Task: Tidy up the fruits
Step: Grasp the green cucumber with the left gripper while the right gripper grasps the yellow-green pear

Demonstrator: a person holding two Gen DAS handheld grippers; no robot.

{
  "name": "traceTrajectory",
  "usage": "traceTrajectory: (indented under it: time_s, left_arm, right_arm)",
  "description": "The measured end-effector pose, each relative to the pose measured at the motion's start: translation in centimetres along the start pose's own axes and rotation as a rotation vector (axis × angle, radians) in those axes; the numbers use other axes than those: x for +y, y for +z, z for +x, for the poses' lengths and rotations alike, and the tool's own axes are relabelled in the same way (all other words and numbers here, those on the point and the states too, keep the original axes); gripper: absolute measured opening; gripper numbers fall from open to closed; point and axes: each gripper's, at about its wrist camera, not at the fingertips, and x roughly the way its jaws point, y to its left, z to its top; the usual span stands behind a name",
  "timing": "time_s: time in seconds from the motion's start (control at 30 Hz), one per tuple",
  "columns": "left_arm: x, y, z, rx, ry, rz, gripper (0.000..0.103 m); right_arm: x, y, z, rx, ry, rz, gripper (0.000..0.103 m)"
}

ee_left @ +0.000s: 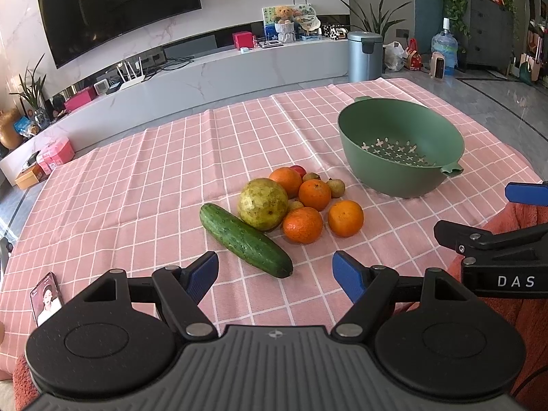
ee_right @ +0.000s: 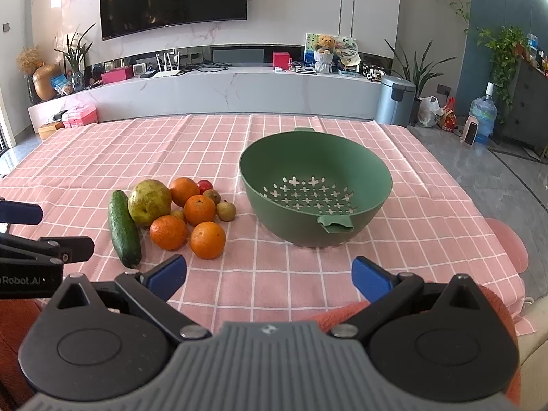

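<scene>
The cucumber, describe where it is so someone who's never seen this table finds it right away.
On the pink checked tablecloth, left of the green colander, lies a cluster of fruit. The cucumber lies along the cluster's left edge, beside the big yellow-green fruit. It is the only long, dark green piece; everything else is round.

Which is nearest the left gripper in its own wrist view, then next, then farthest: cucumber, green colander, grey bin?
From the left gripper:
1. Cucumber, just ahead, on the cloth.
2. Green colander, farther, to the right.
3. Grey bin, beyond the table, on the floor.

Both wrist views face across the table (ee_left: 137,171); sharing fruit pile (ee_right: 185,212).
</scene>
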Motion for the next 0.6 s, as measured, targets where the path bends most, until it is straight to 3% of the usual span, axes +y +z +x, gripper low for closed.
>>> traceTrajectory:
  time_s: [0.3,0.5,0.6]
  left_arm:
    - [1.0,0.6,0.8,0.006,-0.003,-0.021,0.086]
    - [2.8,1.4,2.2,0.036,-0.032,-0.108,0.070]
    - [3.9,2.0,3.3,0.068,-0.048,-0.163,0.054]
  right_arm:
    - [0.4,0.3,0.9,0.015,0.016,-0.010,0.099]
    - [1.0,1.4,2.7,-0.024,0.084,-0.038,0.098]
    - [1.6,2.2,4.1,-0.018,0.129,-0.052,0.093]
